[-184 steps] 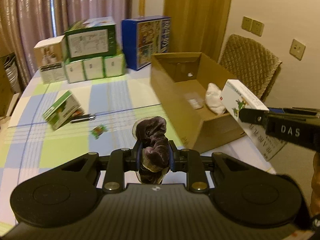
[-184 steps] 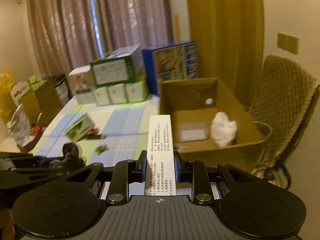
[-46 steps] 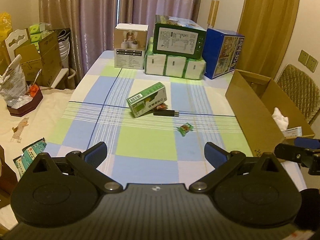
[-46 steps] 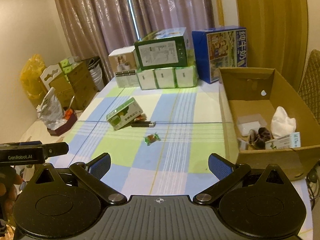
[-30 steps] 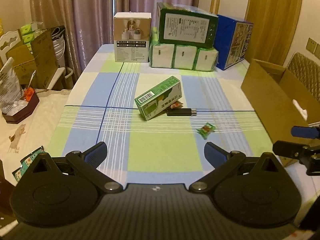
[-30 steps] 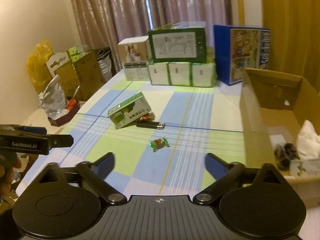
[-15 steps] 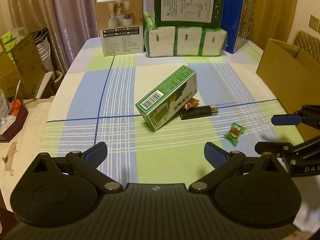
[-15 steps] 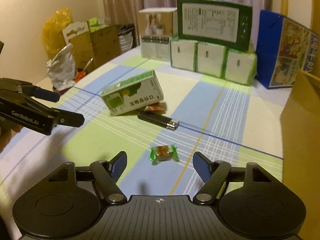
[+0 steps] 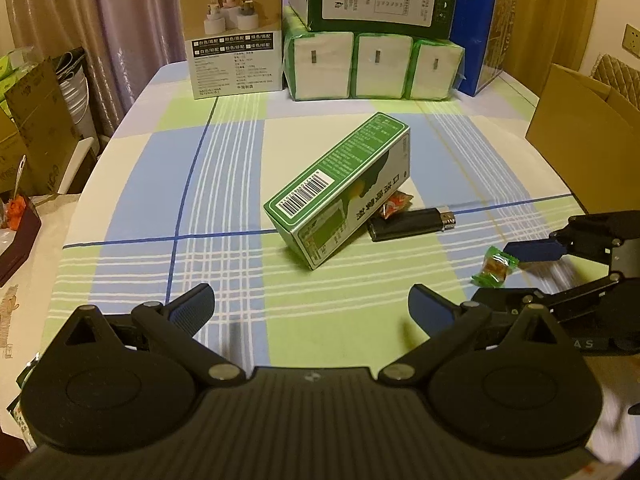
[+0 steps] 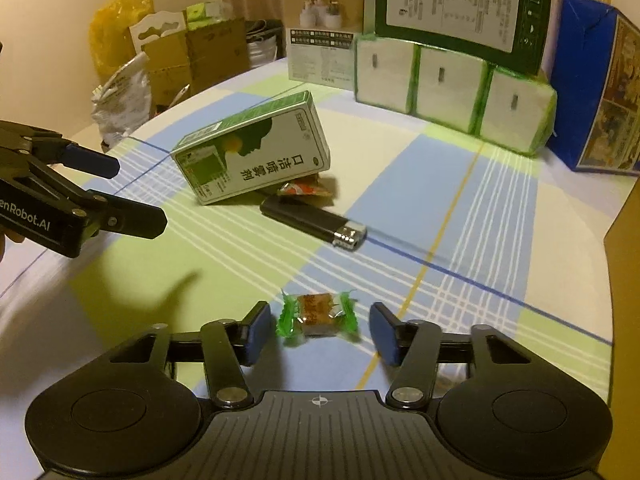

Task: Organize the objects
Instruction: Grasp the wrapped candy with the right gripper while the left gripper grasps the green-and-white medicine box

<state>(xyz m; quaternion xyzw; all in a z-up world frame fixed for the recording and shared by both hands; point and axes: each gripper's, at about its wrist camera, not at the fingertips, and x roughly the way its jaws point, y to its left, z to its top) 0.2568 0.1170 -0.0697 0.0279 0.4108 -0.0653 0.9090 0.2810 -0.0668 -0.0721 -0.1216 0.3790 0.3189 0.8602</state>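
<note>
While crinkly green-wrapped candy lies between its pads | right tool wide | left tool wide, empty

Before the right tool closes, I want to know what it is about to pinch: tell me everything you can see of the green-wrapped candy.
The green-wrapped candy is a small sweet in crinkly clear film with bright green twisted ends; a brown-orange block shows through the middle. It lies flat on the checked tablecloth, wrapper intact, lengthwise between the open fingers of the right tool, which do not touch it. It lies apart from the black lighter beyond it.
</note>
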